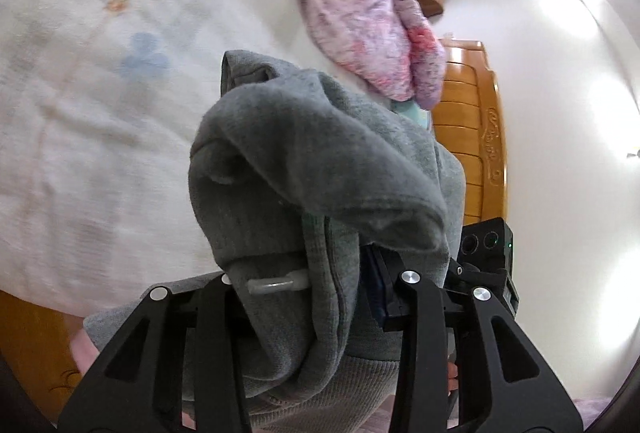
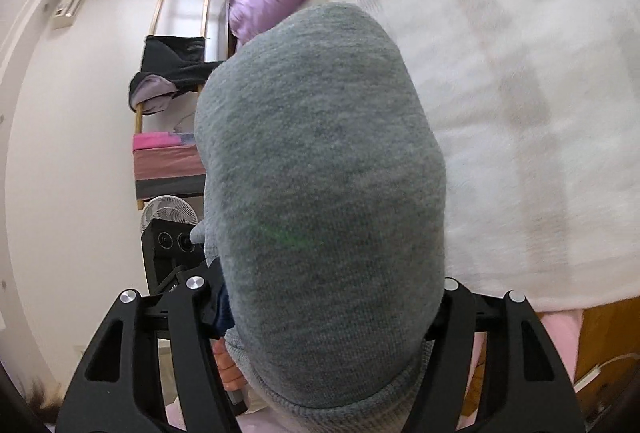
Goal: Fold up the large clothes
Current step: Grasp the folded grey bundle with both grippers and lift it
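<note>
While the grey sweatshirt (image 1: 320,169) hangs bunched over both grippers above the bed (image 1: 80,113), the left gripper (image 1: 316,285) looks clamped on it; the right gripper (image 2: 320,297) is buried, jaws unreadable; loose folds could slip out.

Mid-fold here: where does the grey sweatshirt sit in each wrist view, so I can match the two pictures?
Left wrist: grey sweatshirt bunched at centre, draped over the left gripper.
Right wrist: it fills the centre, hiding the right gripper's fingers.
Shared landmark: the white floral bedspread, left in one view, right in the other.
</note>
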A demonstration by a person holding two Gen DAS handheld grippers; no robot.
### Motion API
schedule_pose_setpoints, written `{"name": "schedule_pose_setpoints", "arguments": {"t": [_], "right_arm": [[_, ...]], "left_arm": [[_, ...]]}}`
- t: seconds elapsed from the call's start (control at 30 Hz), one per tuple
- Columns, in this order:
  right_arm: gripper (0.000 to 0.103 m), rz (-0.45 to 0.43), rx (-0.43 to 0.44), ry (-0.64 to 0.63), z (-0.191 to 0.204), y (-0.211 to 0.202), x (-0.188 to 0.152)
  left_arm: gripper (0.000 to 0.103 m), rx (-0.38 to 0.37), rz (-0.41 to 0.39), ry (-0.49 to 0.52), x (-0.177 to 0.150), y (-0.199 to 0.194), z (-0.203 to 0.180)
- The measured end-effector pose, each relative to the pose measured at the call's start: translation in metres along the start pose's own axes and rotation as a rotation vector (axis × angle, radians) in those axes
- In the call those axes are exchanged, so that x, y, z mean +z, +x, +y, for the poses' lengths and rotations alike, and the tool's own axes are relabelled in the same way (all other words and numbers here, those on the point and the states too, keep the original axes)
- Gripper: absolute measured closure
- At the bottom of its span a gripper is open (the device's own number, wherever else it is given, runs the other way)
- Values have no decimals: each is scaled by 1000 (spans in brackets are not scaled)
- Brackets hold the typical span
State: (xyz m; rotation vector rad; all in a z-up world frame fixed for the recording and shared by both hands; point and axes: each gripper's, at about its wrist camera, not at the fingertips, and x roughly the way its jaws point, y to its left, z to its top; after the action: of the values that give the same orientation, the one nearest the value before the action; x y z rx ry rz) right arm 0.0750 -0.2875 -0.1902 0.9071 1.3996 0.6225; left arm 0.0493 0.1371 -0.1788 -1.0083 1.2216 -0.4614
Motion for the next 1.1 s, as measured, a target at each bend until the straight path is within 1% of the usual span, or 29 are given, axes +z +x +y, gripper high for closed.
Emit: {"name": "schedule_pose_setpoints", "arguments": {"t": [0.07, 0.13, 0.17, 0.27, 0.3, 0.4, 0.47, 0.57, 0.63, 0.73, 0.77, 0.8, 0.93, 0.97, 1.0, 1.03, 1.1], "right_arm": [[41, -15, -15, -9, -2, -26, 3], [41, -43, -33, -17, -1, -45, 0], [41, -65, -39, -19, -4, -61, -5], [41, -135, -54, 0, -12, -94, -17], [41, -161, -57, 11, -17, -103, -23], [41, -246, -55, 48, -37, -138, -38], [41, -299, -52, 93, -53, -157, -48], [41, -349, -55, 131, -76, -190, -56], [41, -369, -52, 157, -89, -208, -53], [41, -392, -46, 181, -115, -233, -46], [41, -401, -44, 185, -127, -246, -43], [41, -410, -38, 187, -141, -258, -38], [41, -407, 2, 206, -190, -299, -12], [41, -393, 6, 198, -203, -311, -1], [41, -381, 11, 192, -215, -324, 10], [41, -373, 15, 197, -223, -335, 21], [41, -344, 3, 187, -246, -364, 48]], "left_arm": [[66, -3, -3, 18, -9, 19, -19], [66, -14, 9, 36, -20, 40, -42], [66, -23, 20, 40, -26, 46, -48], [66, -40, 74, 80, -37, 74, -75], [66, -41, 100, 106, -40, 85, -85], [66, -46, 177, 185, -51, 114, -110], [66, -41, 213, 212, -56, 136, -126], [66, -34, 272, 249, -66, 169, -148], [66, -22, 307, 273, -74, 193, -164], [66, -4, 333, 284, -86, 223, -180], [66, 4, 340, 289, -91, 238, -189], [66, 11, 341, 292, -96, 246, -194], [66, 59, 318, 314, -109, 303, -224], [66, 73, 308, 310, -112, 326, -235], [66, 75, 303, 295, -114, 341, -239], [66, 74, 294, 251, -118, 362, -246], [66, 80, 280, 208, -121, 397, -259]]}}
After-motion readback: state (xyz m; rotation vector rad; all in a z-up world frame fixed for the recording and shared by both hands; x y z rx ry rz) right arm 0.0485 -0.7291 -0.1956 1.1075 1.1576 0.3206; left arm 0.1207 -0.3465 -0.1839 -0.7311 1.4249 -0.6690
